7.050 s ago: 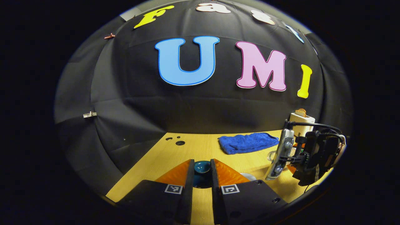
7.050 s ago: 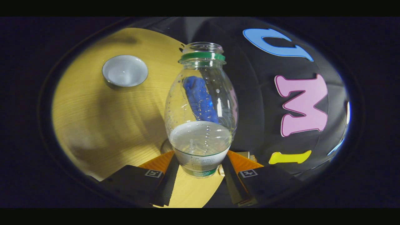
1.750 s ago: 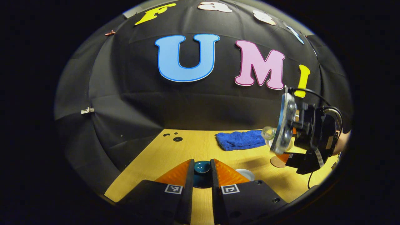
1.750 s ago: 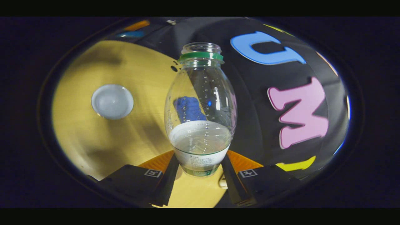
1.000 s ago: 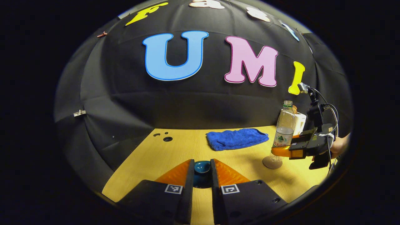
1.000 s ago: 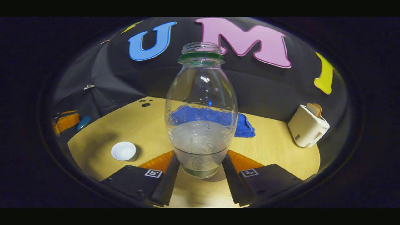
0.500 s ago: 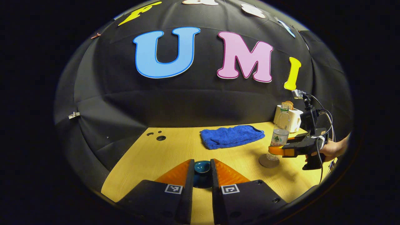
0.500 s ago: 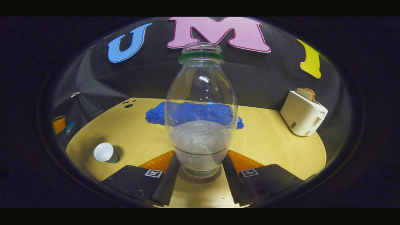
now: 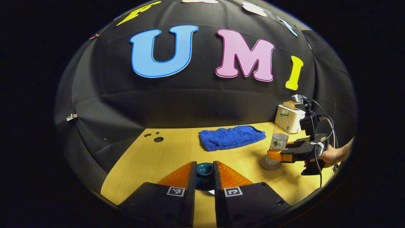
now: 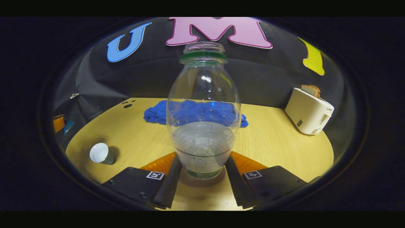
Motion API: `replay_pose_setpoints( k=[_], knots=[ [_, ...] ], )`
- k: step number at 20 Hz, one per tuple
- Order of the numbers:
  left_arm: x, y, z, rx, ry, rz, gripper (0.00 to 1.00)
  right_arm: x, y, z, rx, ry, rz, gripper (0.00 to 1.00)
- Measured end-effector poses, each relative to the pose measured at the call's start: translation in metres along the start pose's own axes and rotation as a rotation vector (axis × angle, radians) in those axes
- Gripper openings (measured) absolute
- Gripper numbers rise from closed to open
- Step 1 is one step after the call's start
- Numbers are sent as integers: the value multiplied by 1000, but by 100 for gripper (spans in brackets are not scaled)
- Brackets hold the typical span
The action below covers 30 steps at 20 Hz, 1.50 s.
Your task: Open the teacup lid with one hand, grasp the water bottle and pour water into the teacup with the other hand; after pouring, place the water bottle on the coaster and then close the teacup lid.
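My right gripper (image 10: pixel 203 162) is shut on the lower body of the water bottle (image 10: pixel 203 95), a clear uncapped bottle with a green neck ring, about a third full. It stands upright over the round brown coaster (image 10: pixel 202 181). Whether it rests on the coaster I cannot tell. The left gripper view has the bottle (image 9: pixel 279 134), the coaster (image 9: pixel 264 165) and the right gripper (image 9: pixel 274 155) at the right. My left gripper (image 9: pixel 204 166) is shut on the dark teal teacup lid (image 9: pixel 204 171), held above the table. The teacup (image 10: pixel 100 153), white inside, stands uncovered at the left.
A blue towel (image 9: pixel 231 137) lies at the back of the wooden table (image 9: pixel 164 158). A white toaster (image 10: pixel 311 109) with a slice of bread stands at the back right. A hand (image 9: pixel 332 155) holds the right gripper. Small holes (image 9: pixel 158 139) mark the table's far left.
The right gripper turned the bottle from tilted beside the cup to upright, carried it right and lowered it to the coaster. The left gripper, lid still held, drifted slightly to the right.
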<state>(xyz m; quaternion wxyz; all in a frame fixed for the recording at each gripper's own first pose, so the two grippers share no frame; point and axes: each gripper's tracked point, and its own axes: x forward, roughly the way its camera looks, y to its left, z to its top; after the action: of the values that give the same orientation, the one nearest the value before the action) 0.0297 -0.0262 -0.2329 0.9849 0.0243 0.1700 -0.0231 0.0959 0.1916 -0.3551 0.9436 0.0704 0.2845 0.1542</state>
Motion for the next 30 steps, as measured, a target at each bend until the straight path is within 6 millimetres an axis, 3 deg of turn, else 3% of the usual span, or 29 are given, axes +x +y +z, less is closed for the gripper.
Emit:
replay_pose_setpoints(
  k=[9,11,20,23,25,26,30],
  knots=[
    [14,-13,-8,-36,13,-24,30,-11,11,-48,39,128,29,83],
    [20,-14,-12,-48,20,-25,30,-18,12,-57,50,141,27,100],
    [41,-36,-47,-26,61,-63,30,-77,0,-97,103,200,-11,99],
    [46,-39,-62,-24,83,-60,27,-93,-12,-97,114,196,-35,99],
    [48,-39,-69,-16,92,-58,34,-100,-20,-93,113,187,-50,100],
    [50,-39,-71,-9,93,-58,30,-103,-24,-90,115,180,-57,99],
    [57,-38,-82,19,111,-54,30,-111,-34,-82,133,161,-76,99]
  ],
)
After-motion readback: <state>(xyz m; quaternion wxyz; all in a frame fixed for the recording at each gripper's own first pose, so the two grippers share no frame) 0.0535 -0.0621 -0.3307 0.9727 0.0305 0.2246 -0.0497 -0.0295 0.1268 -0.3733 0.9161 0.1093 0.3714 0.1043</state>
